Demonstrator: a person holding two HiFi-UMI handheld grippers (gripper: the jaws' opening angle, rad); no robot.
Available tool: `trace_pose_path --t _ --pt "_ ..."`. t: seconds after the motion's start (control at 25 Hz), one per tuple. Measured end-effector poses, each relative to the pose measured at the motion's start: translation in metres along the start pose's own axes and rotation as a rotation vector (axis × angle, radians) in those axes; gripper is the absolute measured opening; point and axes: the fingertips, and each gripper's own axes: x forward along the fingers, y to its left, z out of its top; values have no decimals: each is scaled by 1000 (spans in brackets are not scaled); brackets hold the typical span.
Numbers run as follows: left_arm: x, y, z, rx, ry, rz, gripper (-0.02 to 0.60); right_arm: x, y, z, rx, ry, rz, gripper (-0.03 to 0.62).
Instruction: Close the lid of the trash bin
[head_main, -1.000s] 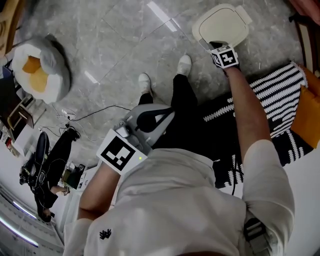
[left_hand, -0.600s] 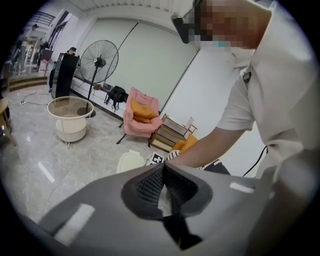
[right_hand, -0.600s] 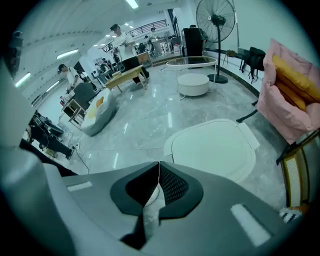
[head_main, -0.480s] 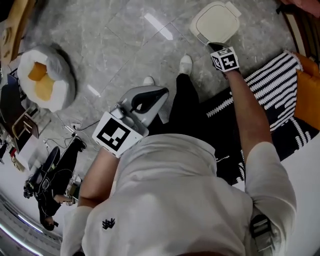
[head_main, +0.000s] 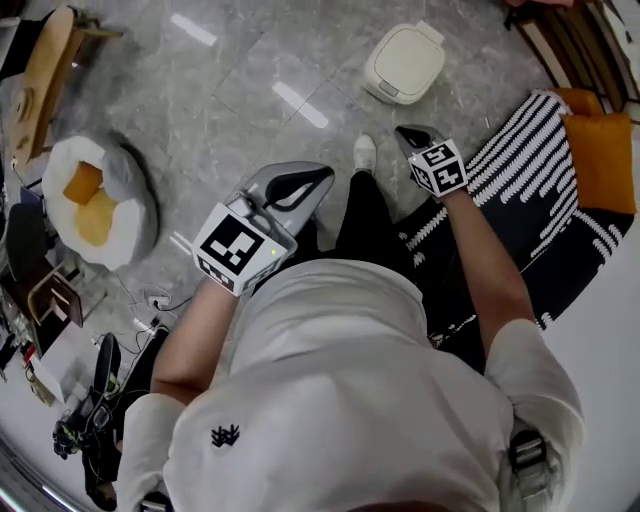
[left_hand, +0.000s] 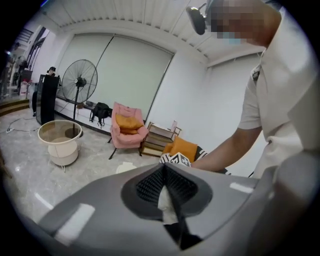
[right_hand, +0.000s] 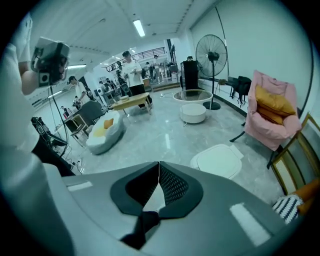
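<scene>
Floor (head_main: 250, 120) bears trash bin (head_main: 403, 63), seemingly shut, beyond fingers (head_main: 410, 137).

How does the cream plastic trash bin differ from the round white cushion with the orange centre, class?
The cream plastic trash bin is a rounded square with a flat, shut lid; the round white cushion with the orange centre is puffy. The bin is one colour, the cushion two. The bin lies ahead of the person, the cushion to their left. Both rest on the grey marble floor.
</scene>
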Motion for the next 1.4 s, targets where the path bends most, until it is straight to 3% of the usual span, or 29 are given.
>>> trace_pose_path --t 0.2,0.4,0.84,1.04,1.4 --pt "-27 -26 4 54 -26 -44 57 -55 71 18 -42 -92 3 2" --pt "-59 -37 -9 85 -13 -57 57 -111 125 36 -8 -209 -40 2" --pt "-109 -40 -15 119 -13 -61 57 -223 213 92 26 -446 -144 1" --pt "-121 -40 -22 124 -4 -80 57 -238 239 96 42 -492 -168 0" --pt "-146 -31 -41 94 -9 -58 57 -222 265 95 29 -482 -153 1"
